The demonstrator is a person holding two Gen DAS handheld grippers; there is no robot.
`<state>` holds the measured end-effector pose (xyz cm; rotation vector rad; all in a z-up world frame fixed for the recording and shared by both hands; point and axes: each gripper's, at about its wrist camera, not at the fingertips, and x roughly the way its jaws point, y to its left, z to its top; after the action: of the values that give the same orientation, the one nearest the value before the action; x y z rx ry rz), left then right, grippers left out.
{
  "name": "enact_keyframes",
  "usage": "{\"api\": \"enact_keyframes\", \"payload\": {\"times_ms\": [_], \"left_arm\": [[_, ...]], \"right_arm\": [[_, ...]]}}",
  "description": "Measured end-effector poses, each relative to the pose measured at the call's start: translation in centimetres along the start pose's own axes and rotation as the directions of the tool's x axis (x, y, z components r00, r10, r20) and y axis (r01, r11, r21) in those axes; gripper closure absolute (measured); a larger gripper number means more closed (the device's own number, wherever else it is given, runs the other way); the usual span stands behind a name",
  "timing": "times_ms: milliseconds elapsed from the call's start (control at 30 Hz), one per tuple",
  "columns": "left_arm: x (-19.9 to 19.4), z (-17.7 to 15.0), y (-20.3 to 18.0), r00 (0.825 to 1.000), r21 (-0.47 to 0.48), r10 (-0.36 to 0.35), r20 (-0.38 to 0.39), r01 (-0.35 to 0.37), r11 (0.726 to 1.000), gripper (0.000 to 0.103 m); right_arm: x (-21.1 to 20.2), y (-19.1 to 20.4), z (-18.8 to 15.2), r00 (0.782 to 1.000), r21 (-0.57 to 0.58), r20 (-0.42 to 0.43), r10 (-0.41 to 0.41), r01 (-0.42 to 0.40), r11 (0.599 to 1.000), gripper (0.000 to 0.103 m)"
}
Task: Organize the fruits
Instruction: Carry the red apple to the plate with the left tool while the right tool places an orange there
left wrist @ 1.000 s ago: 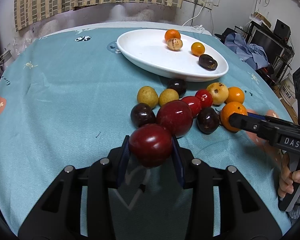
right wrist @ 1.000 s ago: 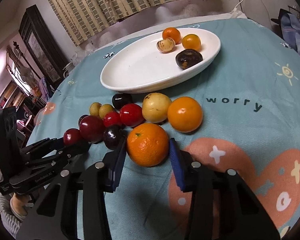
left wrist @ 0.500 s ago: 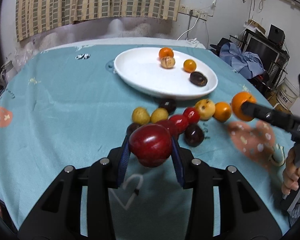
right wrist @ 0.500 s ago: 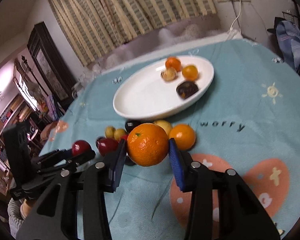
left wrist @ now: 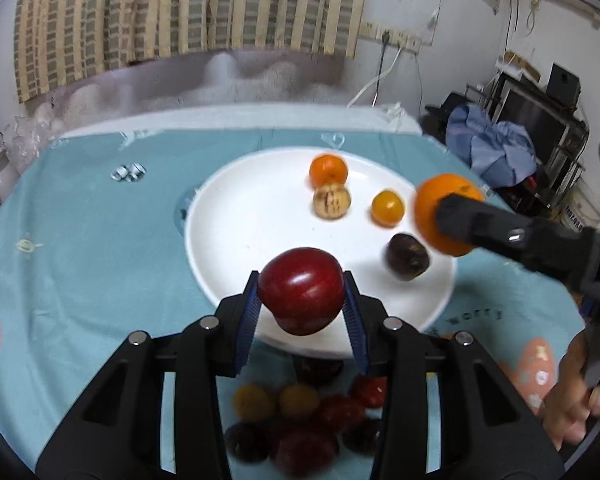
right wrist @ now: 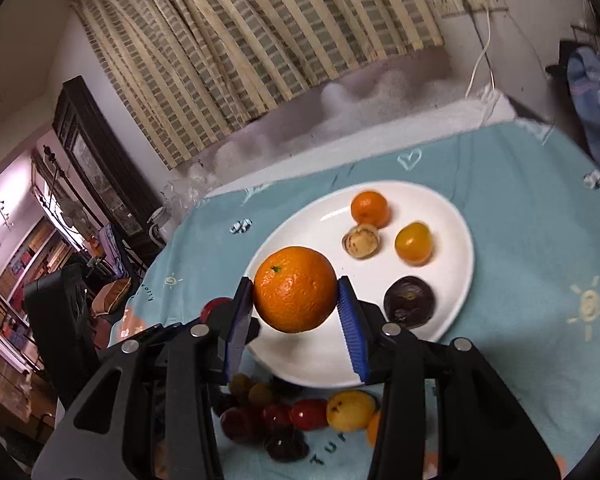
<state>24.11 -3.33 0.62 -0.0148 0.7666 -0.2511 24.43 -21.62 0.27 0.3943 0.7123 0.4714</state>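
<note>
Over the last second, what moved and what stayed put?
Both grippers lifted their fruit off the teal tablecloth and carried it over the white oval plate: the left gripper with the dark red plum, the right gripper with the large orange. Neither grip changed. The four fruits on the plate and the pile in front of it stayed put.

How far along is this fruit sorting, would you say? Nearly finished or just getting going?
Fairly early, I'd say. Four small fruits already lie on the white plate. In hand: the left gripper holds a red plum and the right gripper holds an orange, both above the plate, not yet set down. Left: a cluster of loose fruit on the teal tablecloth, roughly ten pieces, though blur makes counting uncertain.
</note>
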Motion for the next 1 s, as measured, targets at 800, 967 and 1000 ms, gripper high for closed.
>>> {"api": "enact_keyframes", "payload": {"times_ms": [800,967,1000], "left_arm": [[-7.1,-10.0,2.8,0.987,-0.060,0.158,0.025,-0.156,0.986,0.009],[-6.9,-10.2,1.8,0.988,-0.016,0.152,0.037,-0.151,0.988,0.007],[-6.8,-10.2,1.7,0.988,-0.010,0.149,0.038,-0.148,0.989,0.005]], "right_arm": [[-8.7,-0.4,-8.0,0.994,-0.045,0.055,-0.098,0.101,0.994,0.006],[-7.9,-3.5,-7.4,0.999,0.154,0.003,-0.041,0.040,0.987,0.006],[-7.8,-3.8,-7.4,0.999,0.176,-0.005,-0.032,0.033,0.984,0.006]]}}
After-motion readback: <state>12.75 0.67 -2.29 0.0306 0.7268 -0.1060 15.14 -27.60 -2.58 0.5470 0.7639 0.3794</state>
